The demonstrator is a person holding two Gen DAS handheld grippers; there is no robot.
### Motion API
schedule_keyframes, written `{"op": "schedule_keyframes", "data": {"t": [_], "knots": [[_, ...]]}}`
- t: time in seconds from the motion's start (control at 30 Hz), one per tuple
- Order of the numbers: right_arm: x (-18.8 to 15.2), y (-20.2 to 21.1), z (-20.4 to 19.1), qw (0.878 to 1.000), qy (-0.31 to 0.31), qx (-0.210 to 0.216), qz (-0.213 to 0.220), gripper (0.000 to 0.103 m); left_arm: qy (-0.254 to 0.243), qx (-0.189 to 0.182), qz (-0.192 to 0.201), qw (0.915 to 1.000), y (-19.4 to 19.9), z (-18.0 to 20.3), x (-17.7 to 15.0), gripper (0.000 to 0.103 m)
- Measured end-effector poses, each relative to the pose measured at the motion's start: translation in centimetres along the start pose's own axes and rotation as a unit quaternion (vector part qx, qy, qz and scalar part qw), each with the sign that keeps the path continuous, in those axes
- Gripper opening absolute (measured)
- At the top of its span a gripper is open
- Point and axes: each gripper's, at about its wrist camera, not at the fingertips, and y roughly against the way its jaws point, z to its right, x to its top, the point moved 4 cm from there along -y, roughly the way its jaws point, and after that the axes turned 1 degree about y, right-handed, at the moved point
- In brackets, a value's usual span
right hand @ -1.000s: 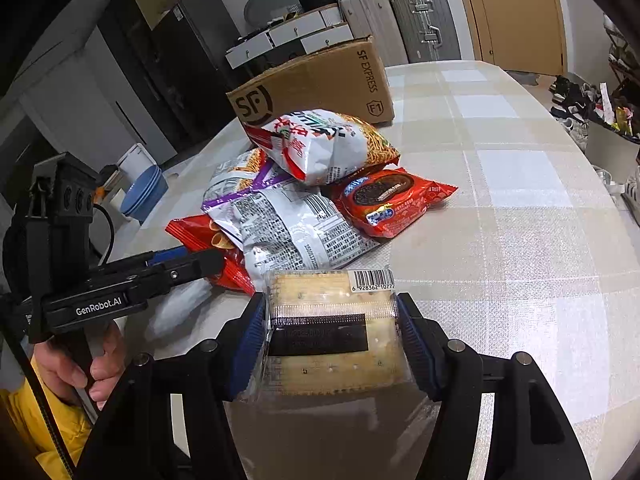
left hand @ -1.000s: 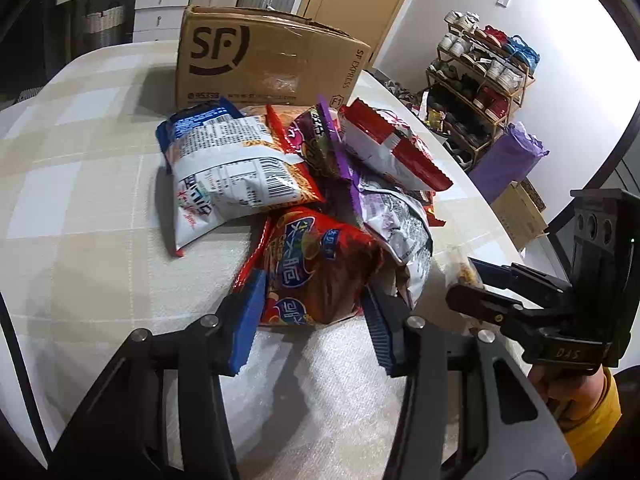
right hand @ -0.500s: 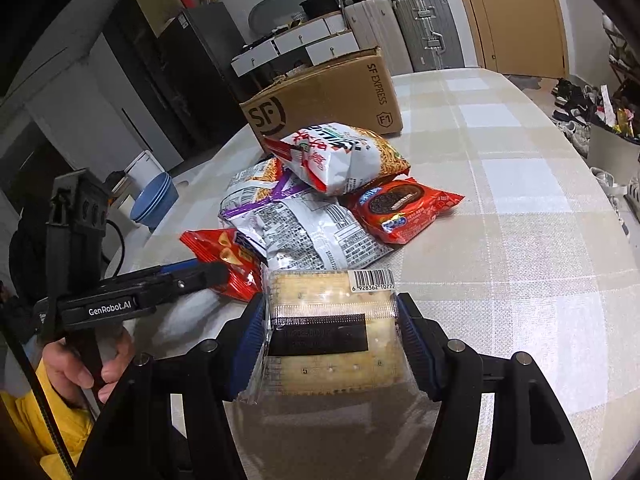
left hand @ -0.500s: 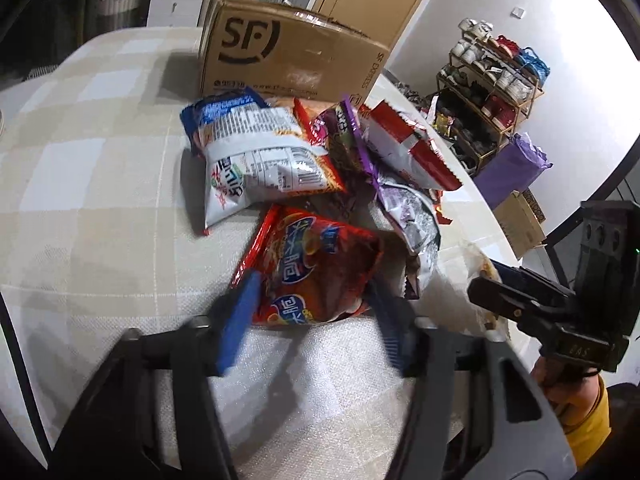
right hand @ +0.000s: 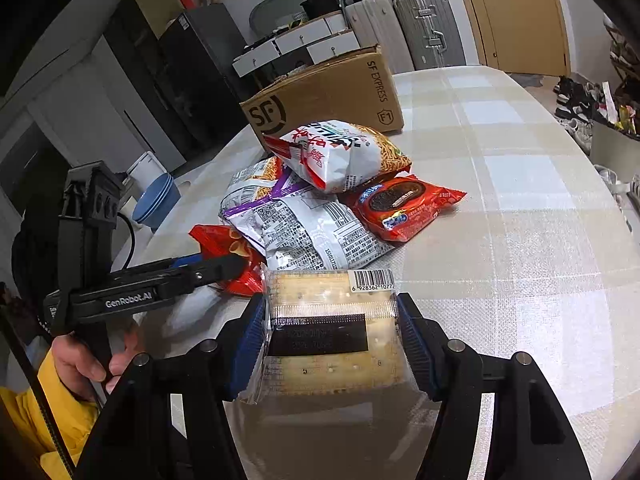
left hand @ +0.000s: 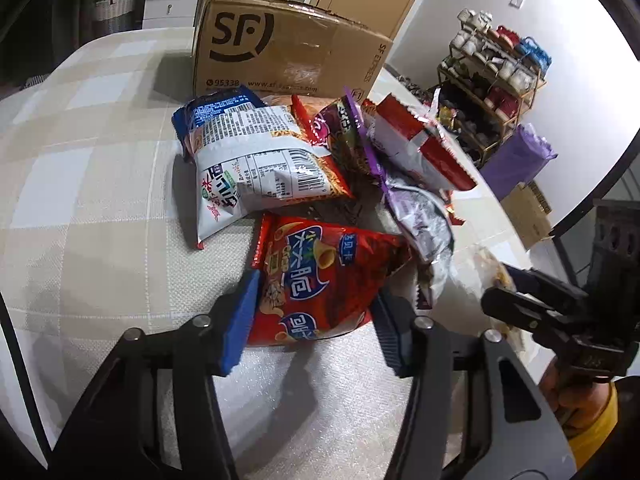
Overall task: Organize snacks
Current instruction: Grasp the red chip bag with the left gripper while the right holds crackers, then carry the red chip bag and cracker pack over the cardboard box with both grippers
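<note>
Jaws of the left gripper point(left hand: 312, 316) closing around the red crinkled foil snack bag point(left hand: 320, 276) at lower centre, right gripper point(right hand: 332, 336) pinching the clear-wrapped rectangular cracker pack point(right hand: 332, 328), brown cardboard box point(left hand: 288, 52) at top.

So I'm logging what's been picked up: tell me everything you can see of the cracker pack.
The cracker pack is a clear plastic wrapper over pale square crackers dotted with small holes. A white barcode label sits at its far right corner and a black printed band crosses its middle. It lies roughly flat, clamped at both sides between the blue pads of the right hand-held gripper, over the checked tablecloth.
</note>
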Motion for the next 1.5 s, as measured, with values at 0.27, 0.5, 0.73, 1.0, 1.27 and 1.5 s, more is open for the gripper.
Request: {"op": "schedule_keyframes", "data": {"t": [0.27,0.5,0.73,1.0,1.27,1.5], "knots": [[0.1,0.8,-0.2,1.000,0.000,0.001,0.013,0.065,0.022,-0.018,0.002,0.9996,1.2,-0.4,0.0,0.042],[0.3,1.6,-1.1,1.000,0.008,0.001,0.022,0.065,0.039,-0.032,0.016,0.9986,3.2,-1.1,0.0,0.042],[1.8,3.2,-2.7,0.999,0.021,0.013,0.042,0.065,0.021,-0.045,0.041,0.9979,6.5,-0.1,0.8,0.042],[8.1,5.8,-5.7,0.994,0.052,0.059,0.080,0.065,-0.015,-0.042,0.082,0.9956,11.0,1.0,5.2,0.042],[17.6,5.4,-7.2,0.988,0.058,0.111,0.090,0.065,-0.027,-0.021,0.113,0.9930,13.5,-0.1,13.6,0.042],[24.8,2.7,-7.0,0.988,0.037,0.129,0.075,0.065,-0.023,-0.005,0.112,0.9935,12.4,-1.6,22.6,0.043]]}}
